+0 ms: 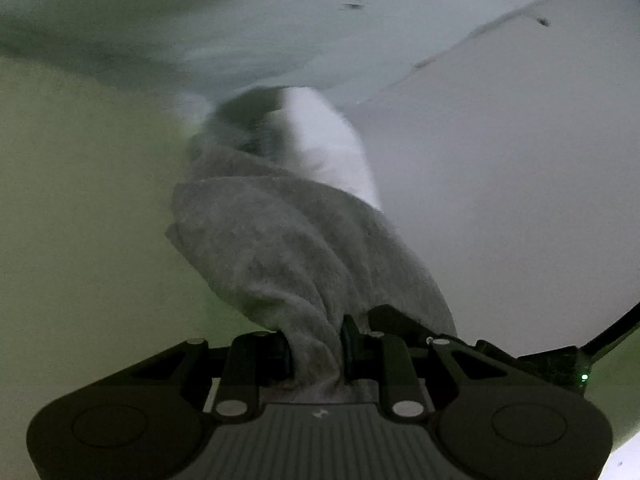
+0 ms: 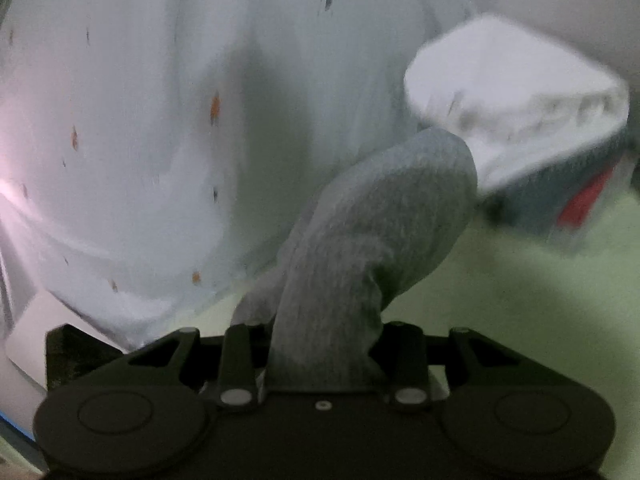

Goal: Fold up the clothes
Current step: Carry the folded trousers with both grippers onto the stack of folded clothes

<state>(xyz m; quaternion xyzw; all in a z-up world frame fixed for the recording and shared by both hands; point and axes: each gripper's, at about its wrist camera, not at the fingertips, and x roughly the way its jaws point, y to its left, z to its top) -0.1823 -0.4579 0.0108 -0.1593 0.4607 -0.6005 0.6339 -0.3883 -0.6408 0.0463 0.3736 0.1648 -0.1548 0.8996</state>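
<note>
Both grippers grip one grey garment, lifted above the green surface.

Left wrist view: the left gripper (image 1: 316,350) is clamped on bunched grey garment (image 1: 280,236); keep tension even so it hangs flat. Right wrist view: the right gripper (image 2: 320,350) pinches the same cloth over the green surface (image 2: 500,300), a spotted pale sheet (image 2: 160,140) beyond; blurred.

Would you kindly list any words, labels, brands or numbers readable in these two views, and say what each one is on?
No readable text in either view.
Left hand-held gripper: a small pale mark on its ribbed body, too small to read.
Pale printed fabric: orange and dark specks, a blurred pattern, not letters.
Grey cloth: no label showing.
</note>
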